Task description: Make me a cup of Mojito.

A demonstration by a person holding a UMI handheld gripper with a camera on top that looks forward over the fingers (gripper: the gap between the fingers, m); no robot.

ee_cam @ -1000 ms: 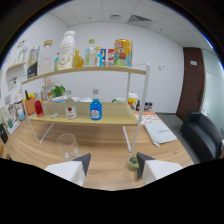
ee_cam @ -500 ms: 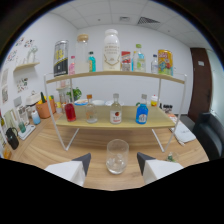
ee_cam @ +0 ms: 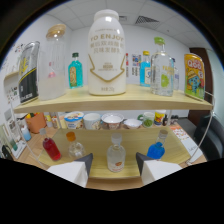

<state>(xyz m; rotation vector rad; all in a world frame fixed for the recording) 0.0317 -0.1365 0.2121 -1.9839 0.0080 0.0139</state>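
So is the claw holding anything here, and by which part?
Nothing is held. The claw is open, and the small clear glass bottle stands on the lower wooden shelf between its fingers.

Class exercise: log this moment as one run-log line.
gripper: open | clear bottle: between fingers, on lower shelf | white bottle: upper shelf

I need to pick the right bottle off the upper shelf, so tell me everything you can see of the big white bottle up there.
The big white bottle stands upright on the top wooden shelf, beyond the open gripper. It looks like opaque white plastic, with a wide white cap, rounded shoulders and a straight body. Pale gold lettering and a gold outline mark its front; the words are too blurred to read. It is closed. A teal bottle stands to one side, a clear bottle with a green cap to the other.
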